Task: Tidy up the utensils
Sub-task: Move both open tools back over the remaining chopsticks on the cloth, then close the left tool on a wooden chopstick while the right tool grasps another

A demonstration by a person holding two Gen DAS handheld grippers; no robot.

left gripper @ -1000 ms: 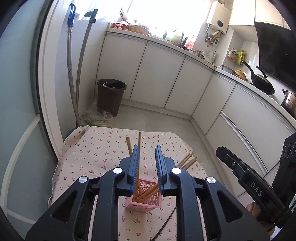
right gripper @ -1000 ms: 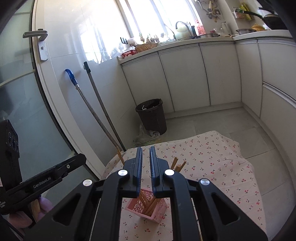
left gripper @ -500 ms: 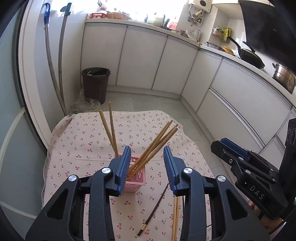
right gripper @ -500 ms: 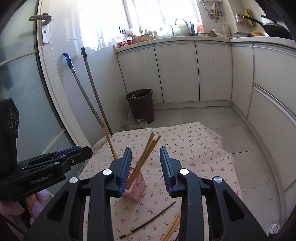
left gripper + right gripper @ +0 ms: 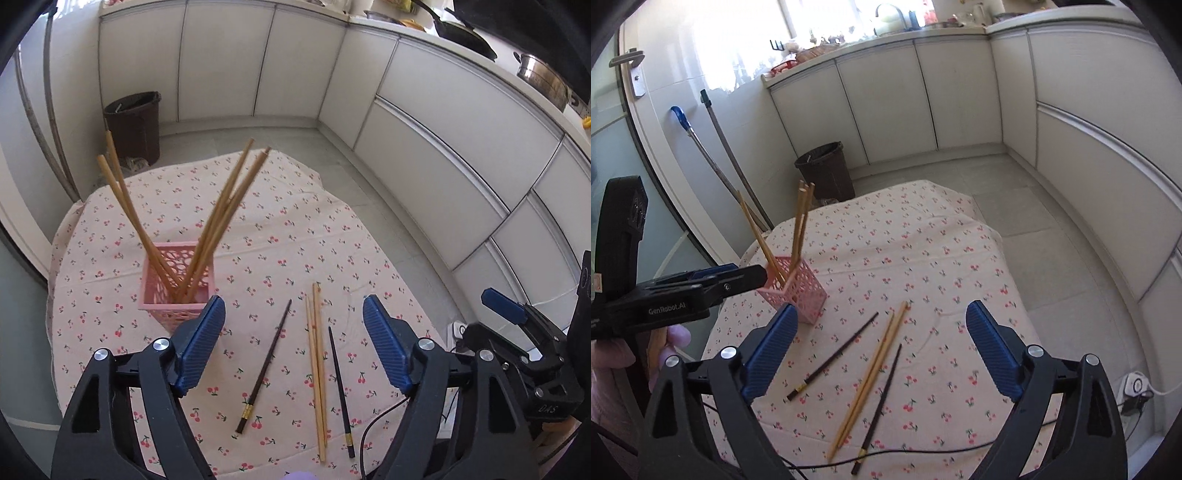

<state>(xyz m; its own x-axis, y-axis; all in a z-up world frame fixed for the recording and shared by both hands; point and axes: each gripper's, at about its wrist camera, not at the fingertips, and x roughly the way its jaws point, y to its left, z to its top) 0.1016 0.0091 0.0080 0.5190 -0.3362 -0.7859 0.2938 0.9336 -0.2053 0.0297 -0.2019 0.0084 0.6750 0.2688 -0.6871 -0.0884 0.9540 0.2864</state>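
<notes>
White kitchen cabinets (image 5: 436,122) and a grey tiled floor are seen around a table covered by a cherry-print cloth (image 5: 295,236).

On the cloth a pink holder (image 5: 173,291) is stood, and wooden chopsticks (image 5: 221,218) are leaned inside it, fanned out to both sides. Loose chopsticks are laid flat on the cloth to the right of the holder and well apart from it: a dark stick with a gold band (image 5: 266,365) is placed nearest the holder, a wooden pair (image 5: 317,365) is laid side by side beyond it, and a second dark stick (image 5: 340,391) is set just past the pair. In the right wrist view the same four are seen near the holder (image 5: 798,291): the banded stick (image 5: 834,356), the wooden pair (image 5: 870,380) and the other dark stick (image 5: 881,398), the last two lying very close together, though contact cannot be told.

Both tools have just been opened. The left gripper (image 5: 293,343) is held above the loose sticks with its jaws spread wide, and nothing is gripped. The right gripper (image 5: 881,349) is likewise spread wide over the same sticks and nothing is held.

Behind the holder, on the floor, a dark bin (image 5: 825,171) is stood, with two long handles (image 5: 713,158) leaned on the wall to its left.
</notes>
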